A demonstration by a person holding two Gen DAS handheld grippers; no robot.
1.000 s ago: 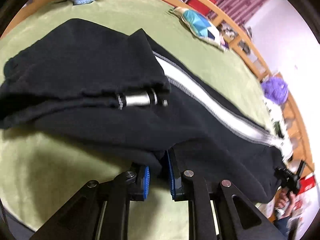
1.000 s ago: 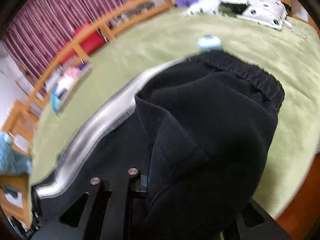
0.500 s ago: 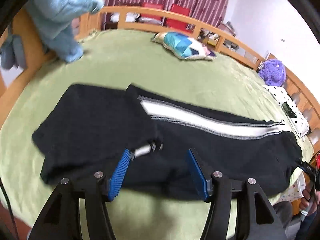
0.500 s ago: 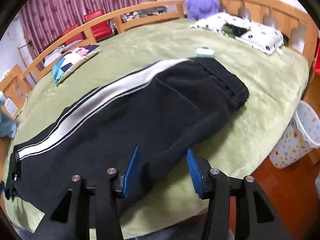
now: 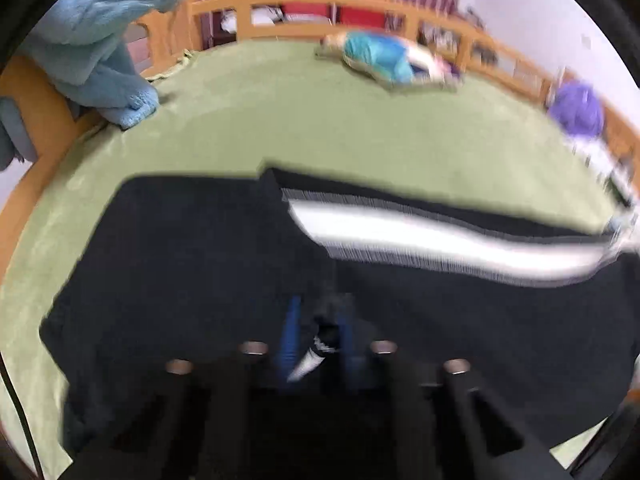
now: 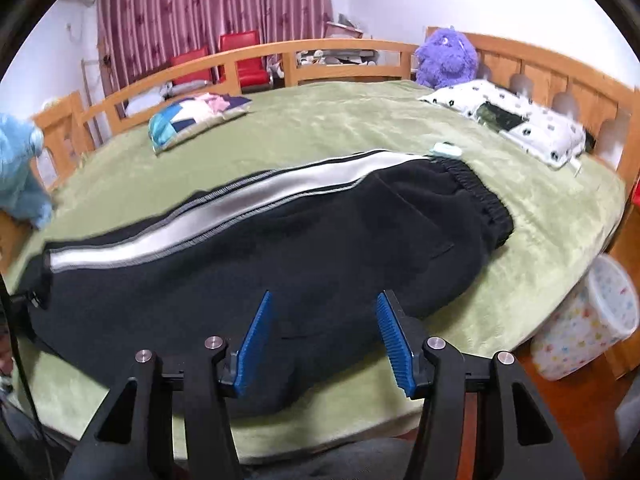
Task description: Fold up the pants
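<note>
Left wrist view first: your left claw [image 5: 316, 344] is clenched on a dark fold of the pants [image 5: 192, 264], with what looks like a small silver-tipped bit caught between the blue pads [image 5: 289, 336]; the blur leaves the exact piece unclear. The pants lie across the green bed [image 5: 360, 120], one black part folded over the white stripe [image 5: 440, 240] on the left side. Pull from here and that narrow pinch may slip, or it may drag only the top layer and undo the fold. Further right, in the right wrist view, your right claw [image 6: 324, 336] stands released, its jaws opening over the near edge of the pants [image 6: 320, 248], no cloth pressed by either pad. A low grab here could take the blanket along with the fabric. The waistband [image 6: 480, 196] ends short of the bed's right edge, where a patterned bin [image 6: 588, 312] stands on the floor, so you have little room that way. The far side offers open blanket up to the patchwork cushion [image 6: 196, 116] and the spotted pillow [image 6: 520, 120].
</note>
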